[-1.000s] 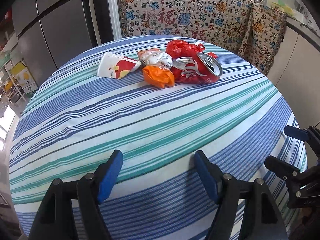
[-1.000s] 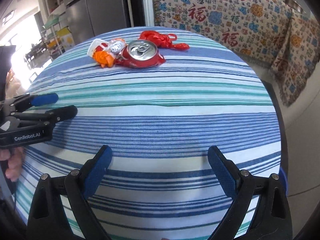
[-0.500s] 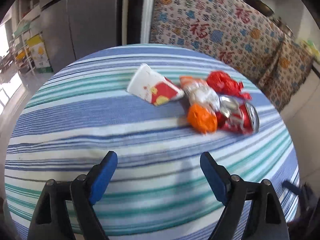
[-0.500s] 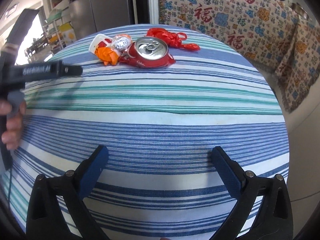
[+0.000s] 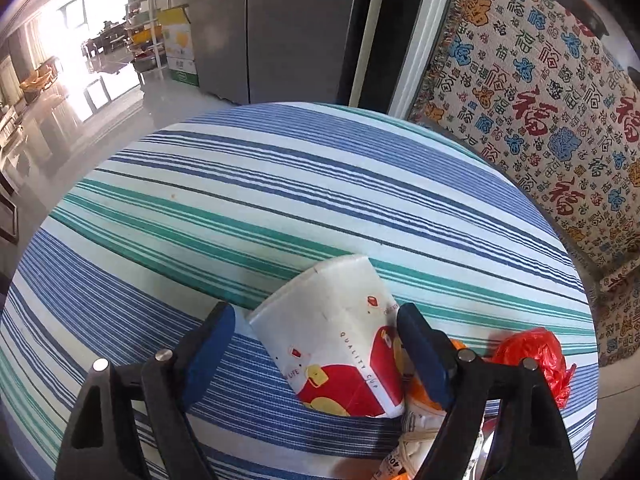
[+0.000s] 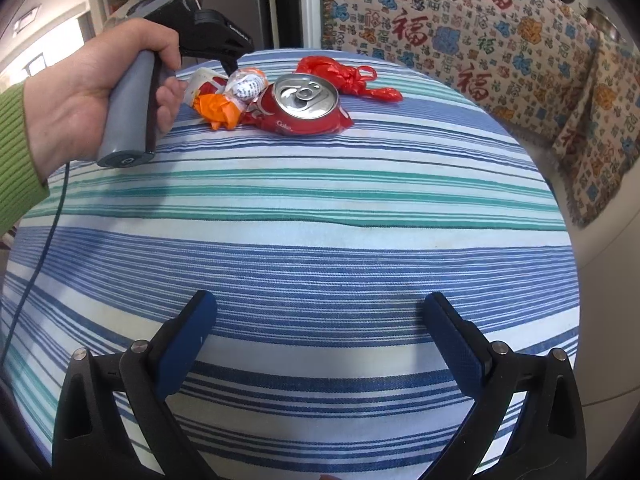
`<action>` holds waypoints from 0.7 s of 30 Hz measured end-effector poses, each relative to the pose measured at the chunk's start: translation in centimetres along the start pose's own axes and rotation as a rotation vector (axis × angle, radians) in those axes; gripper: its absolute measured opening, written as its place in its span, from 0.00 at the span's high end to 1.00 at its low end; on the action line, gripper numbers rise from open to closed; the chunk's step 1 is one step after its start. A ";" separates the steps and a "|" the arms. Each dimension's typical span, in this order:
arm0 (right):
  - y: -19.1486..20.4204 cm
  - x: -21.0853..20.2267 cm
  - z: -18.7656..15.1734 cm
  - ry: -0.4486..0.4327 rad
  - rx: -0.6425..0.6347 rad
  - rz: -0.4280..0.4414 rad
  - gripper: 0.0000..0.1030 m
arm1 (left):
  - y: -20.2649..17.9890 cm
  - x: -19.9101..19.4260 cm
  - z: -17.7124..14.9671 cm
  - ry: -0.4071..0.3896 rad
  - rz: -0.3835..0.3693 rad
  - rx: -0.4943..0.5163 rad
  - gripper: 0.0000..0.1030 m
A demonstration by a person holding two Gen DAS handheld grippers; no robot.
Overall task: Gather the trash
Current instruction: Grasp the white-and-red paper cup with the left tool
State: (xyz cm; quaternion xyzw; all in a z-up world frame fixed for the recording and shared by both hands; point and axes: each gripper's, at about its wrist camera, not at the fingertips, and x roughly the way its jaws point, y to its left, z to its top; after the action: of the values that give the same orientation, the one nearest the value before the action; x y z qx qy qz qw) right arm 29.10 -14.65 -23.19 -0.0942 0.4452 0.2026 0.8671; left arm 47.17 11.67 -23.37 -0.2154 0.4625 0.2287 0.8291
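Blue-and-green striped cloth covers the round table (image 6: 320,208) in front of me. My left gripper (image 5: 316,344) is spread wide around a flattened paper cup (image 5: 340,344) (white, with red and yellow print), which lies on its side between my two blue pads; I cannot tell whether either pad touches it. Just to its right sit an orange wrapper (image 6: 218,110) and a red plastic bag (image 5: 536,356). A crushed red can (image 6: 304,106) rests beside the same pile. My right gripper (image 6: 320,344) hangs wide open above bare cloth, well apart from the trash.
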 end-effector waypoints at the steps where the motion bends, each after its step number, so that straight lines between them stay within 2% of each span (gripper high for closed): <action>1: 0.0 0.0 0.0 -0.001 -0.001 0.002 0.00 | 0.0 -0.3 -0.1 -0.031 -0.002 0.009 0.40; 2: 0.0 0.0 0.0 -0.001 -0.002 0.003 0.00 | 0.2 -0.5 -0.1 -0.050 -0.028 0.018 0.53; 5: 0.0 -0.1 -0.1 -0.002 -0.002 0.005 0.00 | 0.1 -0.9 -0.6 -0.078 -0.036 0.093 0.70; 8: 0.0 -0.1 -0.1 -0.001 -0.002 0.005 0.00 | 1.7 -2.1 -1.1 -0.096 -0.071 0.160 0.72; 11: -0.1 -0.1 -0.1 -0.001 -0.003 0.006 0.00 | 4.0 -4.6 -2.3 -0.119 -0.110 0.278 0.72; 16: -0.1 -0.1 -0.1 0.000 -0.004 0.005 0.00 | 6.9 -9.2 -7.7 -0.036 -0.267 0.501 0.72; 21: -0.1 -0.1 0.1 0.004 0.000 0.000 0.00 | 7.2 -10.9 -12.6 -0.016 -0.345 0.628 0.69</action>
State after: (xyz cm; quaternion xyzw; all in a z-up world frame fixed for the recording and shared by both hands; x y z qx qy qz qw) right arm 29.14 -14.70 -23.06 -0.0946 0.4471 0.2024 0.8661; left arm 29.46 8.30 -21.06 -0.0230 0.4606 -0.0663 0.8848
